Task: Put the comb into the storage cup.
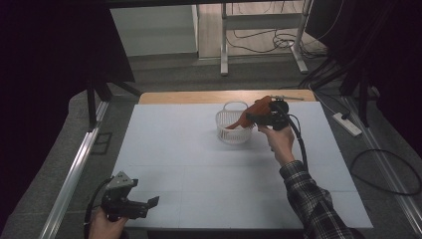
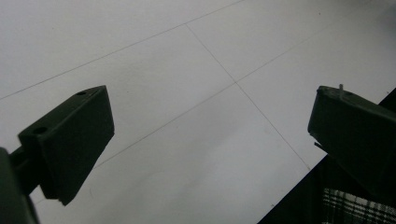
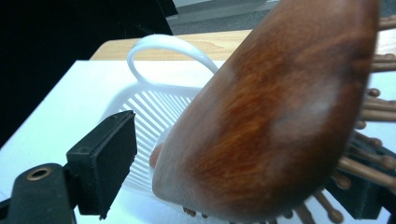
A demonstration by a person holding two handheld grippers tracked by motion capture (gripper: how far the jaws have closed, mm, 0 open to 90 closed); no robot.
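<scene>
High view: right gripper (image 1: 260, 118) at the far side of the white table (image 1: 164, 164), over the rim of the white slatted basket (image 1: 226, 130), with a wooden hairbrush (image 1: 254, 110) leaning handle-down into the basket and head up at the jaws. Left gripper (image 1: 149, 204) parked near the table's near edge, well apart from all this, jaws spread, nothing between them.

Left gripper view: both black jaws wide apart over bare white table, a strip of plaid sleeve (image 2: 355, 205) at the lower right.

Right gripper view: jaws apart around the brush head (image 3: 280, 116); left pad (image 3: 112, 158) clear of the polished wooden back, a gap showing; right jaw mostly hidden behind the bristle pins (image 3: 359, 163), contact there impossible to tell. Basket handle (image 3: 168, 46) arching behind.

Likely risk: brush propped only against the rim, so a tip-out onto the table once released. Also possible: pins snagging on the right pad during withdrawal, dragging brush or light basket along and toppling it.
</scene>
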